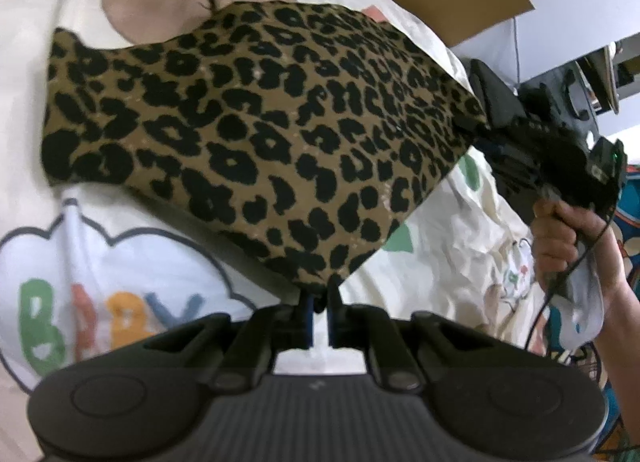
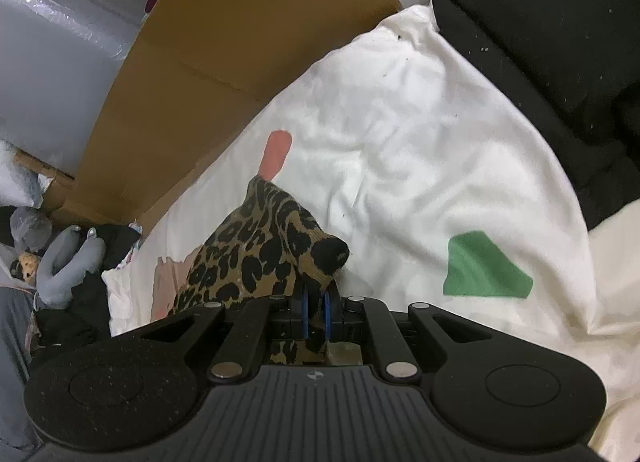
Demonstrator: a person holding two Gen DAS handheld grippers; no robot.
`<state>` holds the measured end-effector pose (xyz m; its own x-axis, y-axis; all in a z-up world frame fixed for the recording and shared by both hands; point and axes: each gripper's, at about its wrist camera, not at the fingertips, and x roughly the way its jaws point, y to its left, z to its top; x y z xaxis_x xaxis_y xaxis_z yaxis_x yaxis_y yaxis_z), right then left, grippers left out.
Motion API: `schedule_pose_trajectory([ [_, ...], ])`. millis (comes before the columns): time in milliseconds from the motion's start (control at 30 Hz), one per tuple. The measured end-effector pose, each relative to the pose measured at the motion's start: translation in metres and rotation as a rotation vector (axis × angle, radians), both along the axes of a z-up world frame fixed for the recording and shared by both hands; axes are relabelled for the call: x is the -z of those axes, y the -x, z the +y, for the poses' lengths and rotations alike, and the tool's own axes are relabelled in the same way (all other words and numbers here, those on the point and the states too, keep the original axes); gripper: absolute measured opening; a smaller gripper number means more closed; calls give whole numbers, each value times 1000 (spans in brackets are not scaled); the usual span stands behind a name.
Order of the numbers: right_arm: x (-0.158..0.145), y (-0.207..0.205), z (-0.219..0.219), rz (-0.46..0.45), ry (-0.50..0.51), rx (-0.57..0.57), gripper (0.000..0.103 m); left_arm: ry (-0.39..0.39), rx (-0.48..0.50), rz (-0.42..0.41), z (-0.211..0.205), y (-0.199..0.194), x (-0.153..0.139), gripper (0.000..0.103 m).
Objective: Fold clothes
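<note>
The leopard-print garment (image 1: 256, 133) hangs stretched above the bedsheet (image 1: 460, 246), its far end resting on it; the left gripper (image 1: 320, 298) pinches one corner, the right gripper (image 2: 316, 302) another (its hand (image 1: 568, 238) shows alongside); judging by this, a fold is midway, with the laying down and flattening left
</note>
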<state>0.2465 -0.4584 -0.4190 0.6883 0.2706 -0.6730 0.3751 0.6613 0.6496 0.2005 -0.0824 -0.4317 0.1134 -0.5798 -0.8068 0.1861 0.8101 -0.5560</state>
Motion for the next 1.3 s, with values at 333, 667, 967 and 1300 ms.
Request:
schedule_pose_trajectory([
  [333,-10,-11,-7,-18,38,-16,6,-5,23,9,-21,2,-3,5],
  [667,-16,-23,-15,0,65,-4,6,17,55,51,-39,9,3,5],
  [967,-14,-4,-17,31,96,-2,33,28,137,84,-32,6,-12,19],
  [1300,-1,25,1,54,14,-30,33,-16,167,-26,-32,-18,-42,30],
])
